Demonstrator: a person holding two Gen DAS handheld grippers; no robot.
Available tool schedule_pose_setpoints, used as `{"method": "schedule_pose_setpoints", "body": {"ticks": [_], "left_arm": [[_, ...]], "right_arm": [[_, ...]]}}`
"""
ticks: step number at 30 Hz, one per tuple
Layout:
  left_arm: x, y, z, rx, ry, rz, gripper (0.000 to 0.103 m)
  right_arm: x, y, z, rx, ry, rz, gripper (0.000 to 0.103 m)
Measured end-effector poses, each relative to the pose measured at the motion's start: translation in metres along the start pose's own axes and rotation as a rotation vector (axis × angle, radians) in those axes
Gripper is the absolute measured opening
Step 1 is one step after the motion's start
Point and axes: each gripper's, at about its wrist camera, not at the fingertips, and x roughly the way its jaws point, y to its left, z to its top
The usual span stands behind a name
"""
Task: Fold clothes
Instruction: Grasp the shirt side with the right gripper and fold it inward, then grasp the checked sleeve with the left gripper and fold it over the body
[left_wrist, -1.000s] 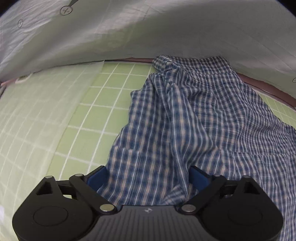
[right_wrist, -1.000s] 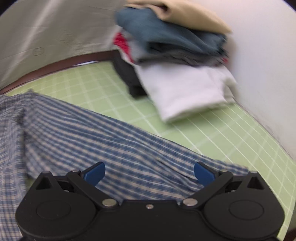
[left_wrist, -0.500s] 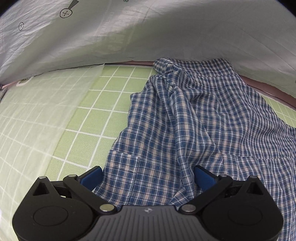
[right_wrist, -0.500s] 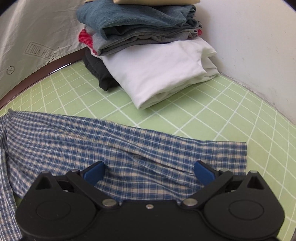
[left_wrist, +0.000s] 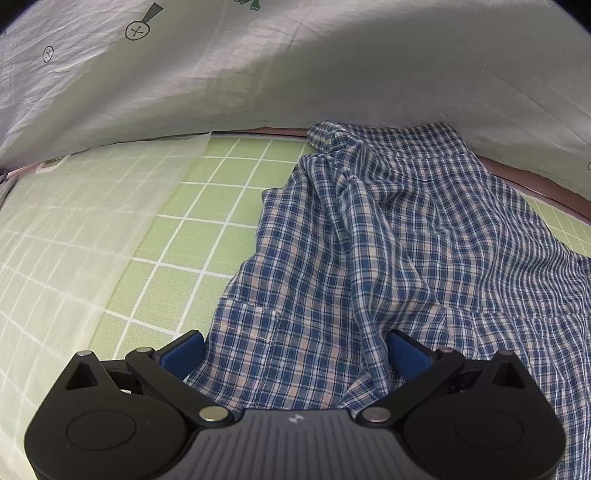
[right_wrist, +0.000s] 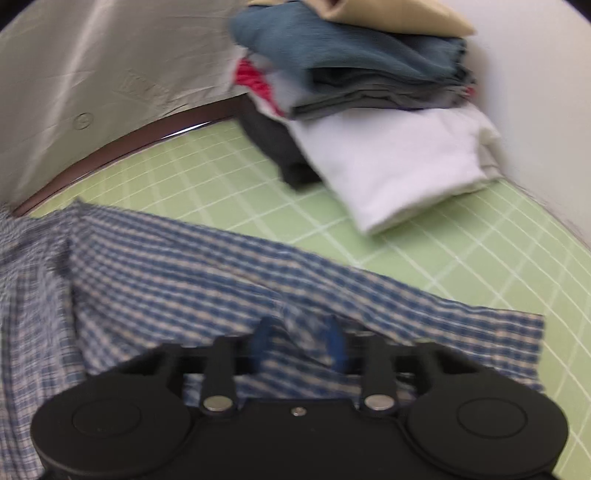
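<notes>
A blue and white plaid shirt (left_wrist: 388, 240) lies crumpled on the green grid mat (left_wrist: 207, 229). My left gripper (left_wrist: 295, 352) stands open low over the shirt's near edge. The cloth lies loose between its wide-apart blue pads. In the right wrist view the shirt (right_wrist: 166, 273) stretches across the mat (right_wrist: 461, 258) with its hem toward the right. My right gripper (right_wrist: 298, 341) is closing. Its blue pads stand close together and pinch a raised fold of the plaid cloth. That view is blurred.
A stack of folded clothes (right_wrist: 388, 166) sits at the back right against a white wall. A white sheet (left_wrist: 295, 74) hangs behind the table's brown edge (right_wrist: 129, 144). A translucent film (left_wrist: 74, 221) covers the mat's left part.
The right gripper's jaws went from wide apart to nearly together on a fold of the shirt, and its view swung slightly. The left gripper stayed open in place.
</notes>
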Motion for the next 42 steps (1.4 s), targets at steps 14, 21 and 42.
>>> {"method": "schedule_pose_setpoints", "body": {"ticks": [14,21,42], "left_arm": [[-0.028,0.025,-0.007,-0.152,0.025,-0.096,0.103],[-0.061,0.046,-0.030,-0.165,-0.007,-0.075,0.103],[-0.119,-0.027,-0.066,0.038,-0.021,-0.164,0.103]], "right_arm": [[-0.016,0.061,0.059,0.001,-0.058,0.283,0.001],[-0.048,0.165,0.040,-0.146,-0.007,0.624,0.001],[-0.056,0.042,-0.005,-0.086,-0.056,0.196,0.103]]}}
